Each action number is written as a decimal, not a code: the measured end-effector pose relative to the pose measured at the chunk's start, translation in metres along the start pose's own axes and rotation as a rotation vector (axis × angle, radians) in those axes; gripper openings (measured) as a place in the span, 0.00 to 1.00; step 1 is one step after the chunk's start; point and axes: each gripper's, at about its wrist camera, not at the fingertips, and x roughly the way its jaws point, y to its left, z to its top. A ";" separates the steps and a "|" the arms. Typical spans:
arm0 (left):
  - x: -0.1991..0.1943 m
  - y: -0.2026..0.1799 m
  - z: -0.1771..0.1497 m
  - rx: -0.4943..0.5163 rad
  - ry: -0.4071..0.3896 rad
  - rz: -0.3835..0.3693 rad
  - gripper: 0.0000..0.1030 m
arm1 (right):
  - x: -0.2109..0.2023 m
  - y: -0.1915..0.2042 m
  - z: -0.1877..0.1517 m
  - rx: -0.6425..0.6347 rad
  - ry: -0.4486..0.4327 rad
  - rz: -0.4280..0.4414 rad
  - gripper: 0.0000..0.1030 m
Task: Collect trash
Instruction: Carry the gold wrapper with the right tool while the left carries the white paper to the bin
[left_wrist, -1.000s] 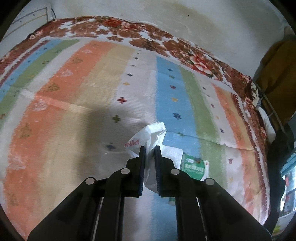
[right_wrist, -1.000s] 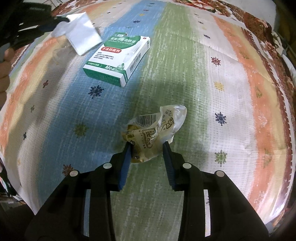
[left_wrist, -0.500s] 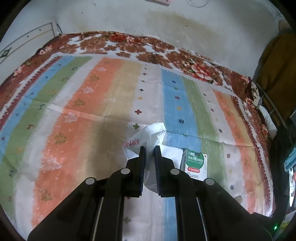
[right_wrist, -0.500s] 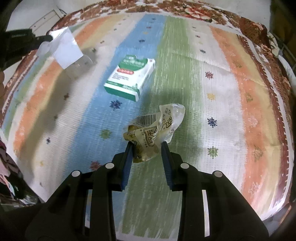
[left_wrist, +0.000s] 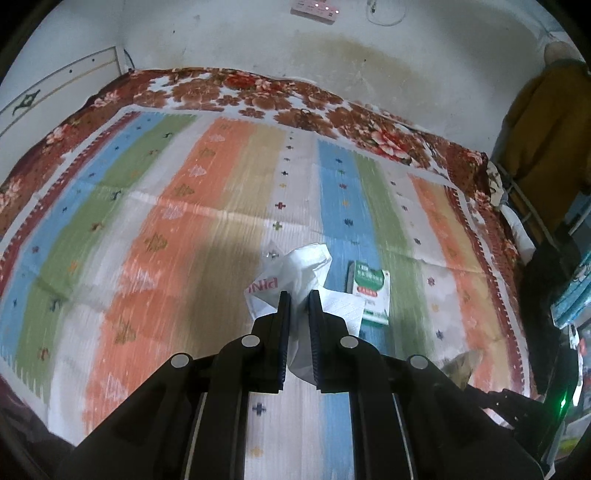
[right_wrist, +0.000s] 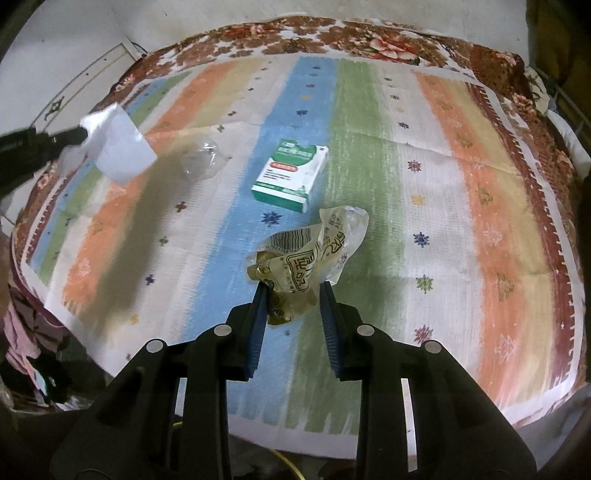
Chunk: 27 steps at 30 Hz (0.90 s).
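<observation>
My left gripper (left_wrist: 299, 295) is shut on a crumpled white paper and plastic wrapper (left_wrist: 299, 269), held above the striped bedspread (left_wrist: 184, 221). It shows at the left of the right wrist view (right_wrist: 118, 147). My right gripper (right_wrist: 291, 290) is shut on a crumpled yellow-and-clear food wrapper (right_wrist: 306, 258), also lifted off the bed. A green and white medicine box (right_wrist: 290, 175) lies flat on the blue stripe; it shows in the left wrist view (left_wrist: 369, 295). A small clear plastic scrap (right_wrist: 203, 162) lies left of the box.
The bed has a floral blanket border (left_wrist: 258, 92) against a stained wall (left_wrist: 332, 55). A yellow garment (left_wrist: 546, 140) hangs at the right. Clothes (right_wrist: 22, 332) lie below the bed's left edge.
Both grippers have risen and drawn back from the bed with their trash held, so more of the bedspread and the wall shows. The box and the clear scrap stay put.
</observation>
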 end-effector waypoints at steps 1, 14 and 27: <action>-0.003 0.001 -0.002 -0.002 0.001 -0.005 0.09 | -0.005 0.003 -0.002 -0.002 -0.005 0.006 0.25; -0.062 0.003 -0.051 0.013 0.004 -0.064 0.09 | -0.055 0.018 -0.038 -0.032 -0.029 0.060 0.25; -0.122 -0.013 -0.094 0.012 -0.025 -0.215 0.09 | -0.102 0.023 -0.085 -0.049 -0.095 0.088 0.25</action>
